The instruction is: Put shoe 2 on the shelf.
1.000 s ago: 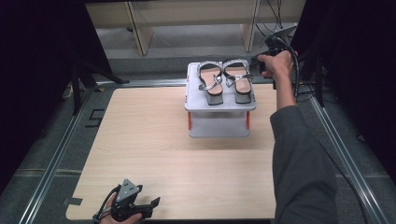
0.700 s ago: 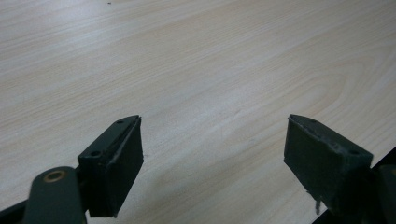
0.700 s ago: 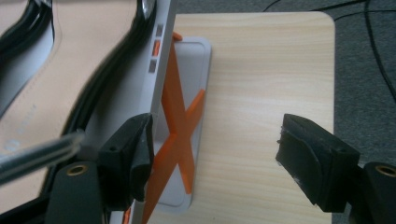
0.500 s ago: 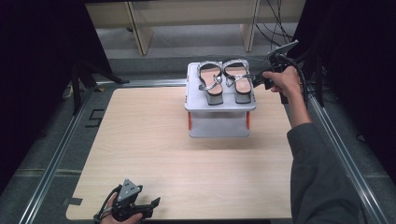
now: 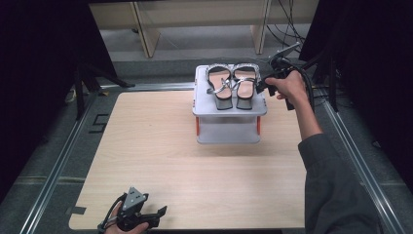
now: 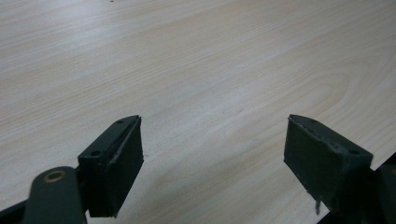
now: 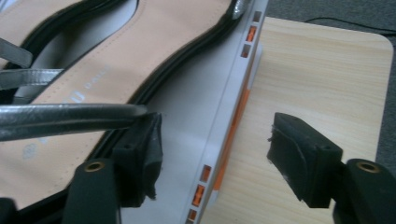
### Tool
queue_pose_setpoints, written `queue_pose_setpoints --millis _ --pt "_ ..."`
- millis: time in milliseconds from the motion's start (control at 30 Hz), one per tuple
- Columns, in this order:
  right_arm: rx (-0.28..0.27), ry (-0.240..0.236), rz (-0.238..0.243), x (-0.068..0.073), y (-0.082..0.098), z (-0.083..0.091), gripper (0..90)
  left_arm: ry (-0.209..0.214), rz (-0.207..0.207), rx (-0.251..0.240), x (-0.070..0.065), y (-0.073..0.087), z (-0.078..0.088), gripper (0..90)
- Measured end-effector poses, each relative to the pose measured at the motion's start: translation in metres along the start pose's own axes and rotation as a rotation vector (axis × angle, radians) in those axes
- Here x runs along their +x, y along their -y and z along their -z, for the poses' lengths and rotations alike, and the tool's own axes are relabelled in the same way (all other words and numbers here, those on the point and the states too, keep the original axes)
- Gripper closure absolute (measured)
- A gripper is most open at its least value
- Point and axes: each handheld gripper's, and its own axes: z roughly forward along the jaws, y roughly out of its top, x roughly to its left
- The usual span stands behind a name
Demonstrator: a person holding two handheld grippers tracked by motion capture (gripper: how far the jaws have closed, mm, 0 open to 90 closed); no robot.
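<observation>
A pair of silver-strapped sandals with tan insoles, the left one [image 5: 220, 88] and the right one [image 5: 245, 87], lies on top of a small grey two-level rack [image 5: 228, 132]. My right gripper [image 5: 263, 87] is at the rack's right edge. In the right gripper view its jaws [image 7: 215, 123] straddle the top shelf's rim [image 7: 224, 116]. One jaw is beside the right sandal [image 7: 140, 56], just under a silver strap [image 7: 60, 119], and the other hangs over the table. The jaws have just been closing, with a gap left to the rim. My left gripper [image 5: 159, 212] [image 6: 212, 123] is open above bare wood.
The light wooden table [image 5: 160, 146] has metal rails along both sides. The rack stands at its back middle. Wooden furniture legs and cables lie on the floor behind the table. My left hand is at the table's front edge.
My right hand has come down and in from behind the rack's far right corner to the top shelf's right edge. The left gripper has stayed still.
</observation>
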Motion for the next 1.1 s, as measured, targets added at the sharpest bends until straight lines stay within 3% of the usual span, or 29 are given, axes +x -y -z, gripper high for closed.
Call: queue_pose_setpoints --millis 133,167,300,333,367,400,500,567,700,767,900,933,1000,1033,1100 --pt "-0.021 0.002 -0.002 -0.004 0.004 0.004 25.8 0.001 0.003 0.003 -0.001 0.0 0.001 19.4" --pt "-0.039 0.001 0.035 -0.008 0.006 0.006 25.3 -0.007 -0.004 0.008 -0.001 0.0 0.0 19.4" --pt "-0.077 -0.026 0.027 -0.011 0.015 0.02 25.0 -0.002 0.0 0.005 0.0 -0.001 0.0 19.4" --pt "-0.104 -0.049 0.055 -0.015 0.017 0.022 24.7 -0.001 0.007 -0.002 -0.001 -0.001 0.0 19.4" --pt "-0.103 -0.055 0.035 -0.015 0.019 0.026 24.7 0.0 0.006 -0.003 -0.001 -0.001 -0.001 19.4" --pt "-0.118 -0.044 0.053 -0.016 0.022 0.029 24.5 -0.001 0.005 -0.001 -0.001 -0.001 -0.001 19.4" --pt "-0.148 -0.081 0.092 -0.017 0.033 0.035 23.9 -0.005 -0.003 0.016 0.0 -0.001 -0.001 19.4" --pt "-0.149 -0.101 0.101 -0.015 0.041 0.039 23.6 -0.005 0.014 0.006 0.0 -0.001 -0.003 19.4" --pt "-0.16 -0.105 0.145 -0.009 0.063 0.043 23.0 -0.01 0.0 0.011 -0.001 0.0 -0.002 19.4" --pt "-0.152 -0.159 0.126 -0.006 0.076 0.044 22.6 -0.005 0.001 0.0 0.0 0.0 -0.002 19.4" --pt "-0.206 -0.181 0.208 -0.008 0.104 0.045 21.7 -0.007 -0.004 0.007 0.002 0.001 -0.003 19.4" --pt "-0.184 -0.19 0.192 -0.007 0.112 0.047 21.5 -0.006 -0.005 0.008 0.002 0.001 -0.004 19.4" --pt "-0.194 -0.215 0.191 -0.006 0.125 0.047 21.0 -0.009 0.002 0.012 0.001 0.001 -0.004 19.4" --pt "-0.2 -0.215 0.206 -0.007 0.132 0.046 20.7 -0.022 -0.018 0.024 0.003 0.001 -0.004 19.4" --pt "-0.206 -0.238 0.242 -0.008 0.147 0.043 19.6 -0.027 -0.008 0.023 0.002 0.001 -0.005 19.4"
